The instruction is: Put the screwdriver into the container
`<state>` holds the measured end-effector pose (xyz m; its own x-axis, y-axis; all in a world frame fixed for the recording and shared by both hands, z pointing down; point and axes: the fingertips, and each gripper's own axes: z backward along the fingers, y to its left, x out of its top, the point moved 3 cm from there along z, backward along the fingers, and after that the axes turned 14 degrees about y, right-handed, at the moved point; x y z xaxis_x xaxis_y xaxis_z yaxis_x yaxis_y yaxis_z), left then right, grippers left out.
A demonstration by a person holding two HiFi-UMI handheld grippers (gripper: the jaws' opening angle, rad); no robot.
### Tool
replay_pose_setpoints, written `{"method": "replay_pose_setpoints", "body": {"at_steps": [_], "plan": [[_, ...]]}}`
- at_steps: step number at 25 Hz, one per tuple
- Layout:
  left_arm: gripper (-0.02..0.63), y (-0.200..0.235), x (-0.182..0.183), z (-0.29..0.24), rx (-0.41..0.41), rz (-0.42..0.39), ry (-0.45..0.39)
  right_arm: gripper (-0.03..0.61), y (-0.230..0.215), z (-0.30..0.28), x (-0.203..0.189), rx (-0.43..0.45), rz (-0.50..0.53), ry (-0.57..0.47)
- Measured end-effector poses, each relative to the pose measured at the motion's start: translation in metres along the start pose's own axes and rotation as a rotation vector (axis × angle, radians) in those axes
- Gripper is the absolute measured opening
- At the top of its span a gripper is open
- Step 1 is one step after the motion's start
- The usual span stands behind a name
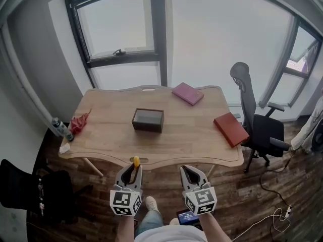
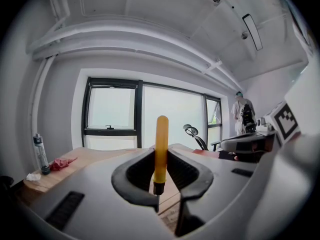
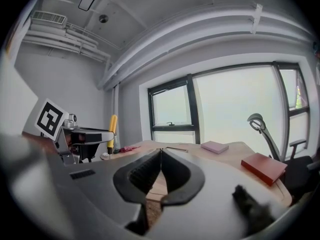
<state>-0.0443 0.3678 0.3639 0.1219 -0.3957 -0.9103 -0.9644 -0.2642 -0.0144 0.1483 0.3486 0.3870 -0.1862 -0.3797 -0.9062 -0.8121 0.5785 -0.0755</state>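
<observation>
Holding the yellow-handled screwdriver (image 2: 161,149) pinched upright, left gripper (image 1: 132,174) hovers short of the wooden table (image 1: 111,135); dark rectangular container (image 1: 148,120) unreached; right gripper (image 1: 191,176) pressed together, empty.

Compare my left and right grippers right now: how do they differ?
The left gripper's jaws are shut on the yellow-handled screwdriver, held handle-up; the right gripper's jaws are shut on nothing. The left gripper's jaws are kept slightly apart by the handle; the right gripper's jaws meet. Both hover short of the wooden table's near edge, pointing toward it.
</observation>
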Motion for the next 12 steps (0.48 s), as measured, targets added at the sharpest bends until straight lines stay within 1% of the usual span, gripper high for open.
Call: {"method": "replay_pose_setpoints", "body": {"at_steps": [5, 8, 10, 12], "plan": [[0.080, 0.029, 0.008, -0.033, 0.021, 0.005, -0.010, 0.032, -0.015, -0.040, 0.009, -0.013, -0.004, 0.016], [0.080, 0.053, 0.013, -0.068, 0.013, 0.018, -0.004, 0.032, -0.027, -0.074, 0.018, -0.024, 0.002, 0.034], [0.080, 0.068, 0.023, -0.093, -0.024, 0.027, -0.004, 0.032, -0.035, -0.102, 0.030, -0.032, 0.005, 0.042], [0.080, 0.083, 0.035, -0.118, -0.096, 0.043, -0.007, 0.032, -0.042, -0.131, 0.046, -0.043, 0.004, 0.044]]}}
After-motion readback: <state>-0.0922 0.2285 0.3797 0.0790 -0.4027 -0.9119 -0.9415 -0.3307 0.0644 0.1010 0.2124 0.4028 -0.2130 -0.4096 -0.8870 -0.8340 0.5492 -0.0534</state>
